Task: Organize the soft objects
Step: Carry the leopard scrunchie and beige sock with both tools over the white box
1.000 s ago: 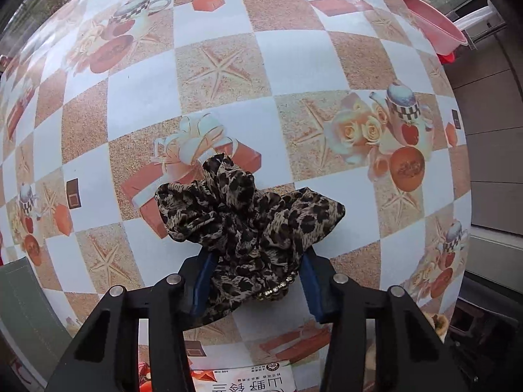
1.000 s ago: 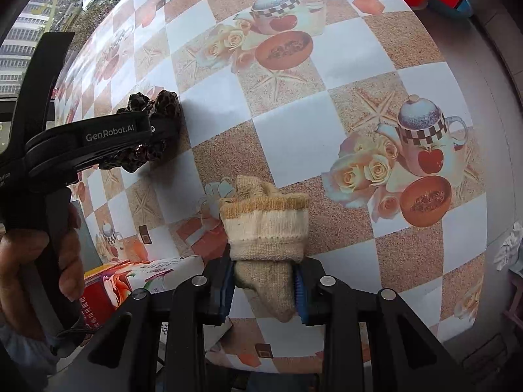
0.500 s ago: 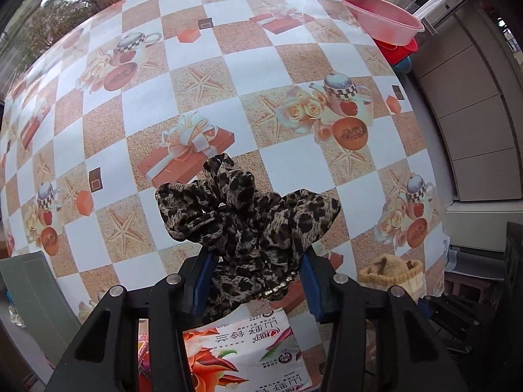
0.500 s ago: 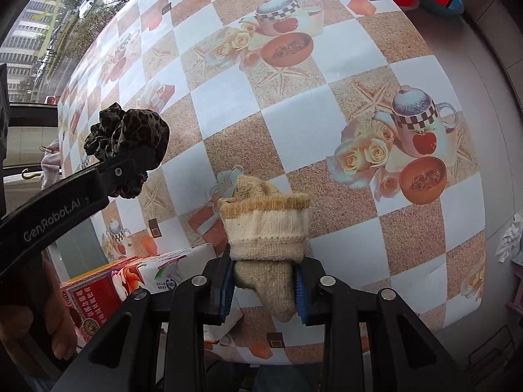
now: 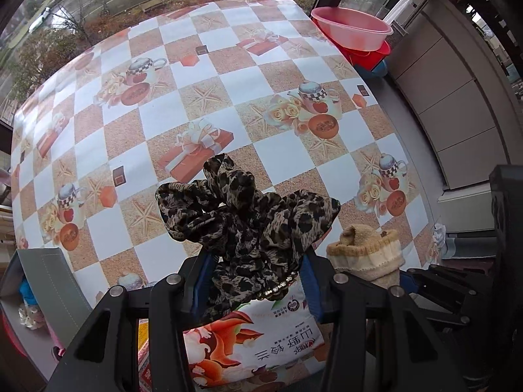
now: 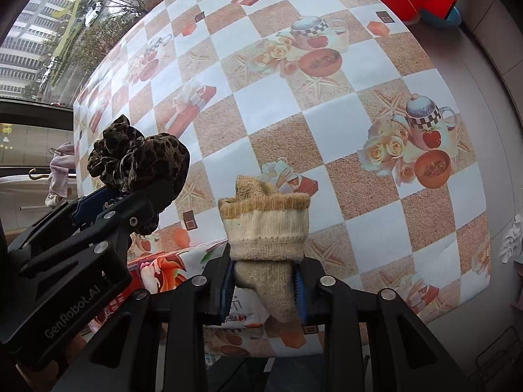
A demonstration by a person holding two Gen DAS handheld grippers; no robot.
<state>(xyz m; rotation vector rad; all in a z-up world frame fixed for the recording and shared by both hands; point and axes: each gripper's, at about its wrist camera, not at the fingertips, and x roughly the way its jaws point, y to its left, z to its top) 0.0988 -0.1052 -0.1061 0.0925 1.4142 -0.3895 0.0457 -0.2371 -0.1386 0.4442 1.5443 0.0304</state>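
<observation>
Rising off the table (image 5: 228, 65), the left gripper (image 5: 251, 281) clenched the scrunchie (image 5: 242, 215) and the right gripper (image 6: 264, 277) the sock (image 6: 264, 228); both now hung above the box (image 5: 255, 349) at the near edge, seemingly ready for dropping.

We are looking down on a worktop (image 5: 209, 75) wearing a checked cloth printed with teapots, roses and starfish. At one o'clock, stacked pink and red basins (image 5: 353, 31) are sitting past its corner. Grey cabinet panels (image 5: 457, 104) are running along three o'clock. At eleven o'clock, daylight is coming through a window (image 5: 98, 3) showing bare trees.
</observation>
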